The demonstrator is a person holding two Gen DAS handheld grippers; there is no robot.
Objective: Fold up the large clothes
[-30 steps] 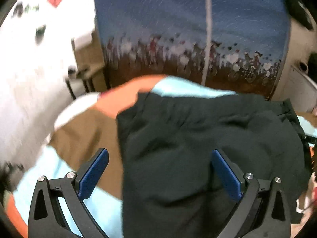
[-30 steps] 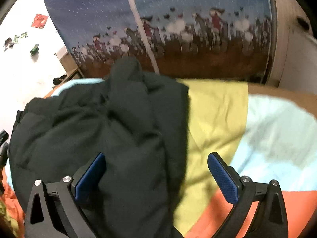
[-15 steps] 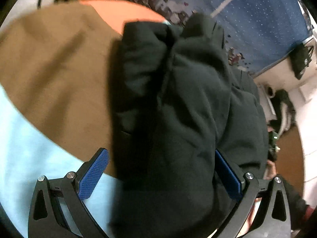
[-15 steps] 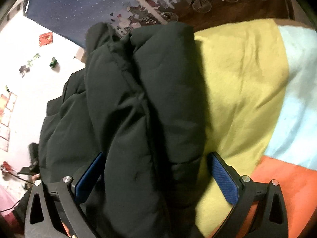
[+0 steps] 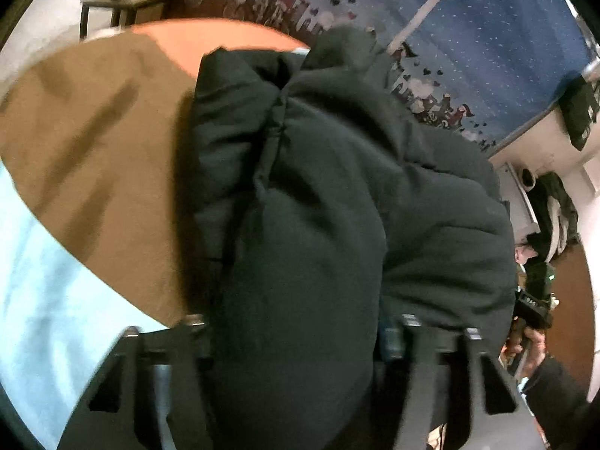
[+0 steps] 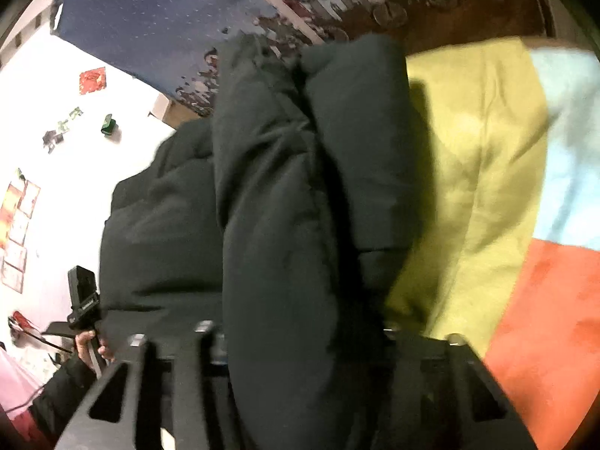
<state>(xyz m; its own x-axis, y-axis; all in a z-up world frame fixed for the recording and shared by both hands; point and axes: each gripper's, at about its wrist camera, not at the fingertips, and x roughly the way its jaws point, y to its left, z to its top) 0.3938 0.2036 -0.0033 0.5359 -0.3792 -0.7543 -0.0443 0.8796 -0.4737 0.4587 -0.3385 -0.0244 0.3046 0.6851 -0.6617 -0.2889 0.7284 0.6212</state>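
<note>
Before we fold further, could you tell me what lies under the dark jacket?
The jacket lies on a colour-block blanket: brown, orange and pale blue show on one side, yellow, blue and red on the other. What lies directly beneath the jacket is covered.

Jacket (image 5: 337,206) dark green-black; blanket (image 6: 487,157) yellow, pale blue, orange, brown blocks; curtain (image 5: 487,37) blue, white-speckled.

Right gripper (image 6: 300,341) clamped on a thick fold of dark padded jacket (image 6: 285,195); jaws pressed in against the bunched fabric, blurred. Jacket lies on a blanket (image 6: 480,172) with yellow, light blue and orange-red patches. Blue patterned curtain (image 6: 157,18) behind. At left, white wall (image 6: 56,172) with stickers, and a hand (image 6: 88,345) holding the other gripper's handle.
</note>
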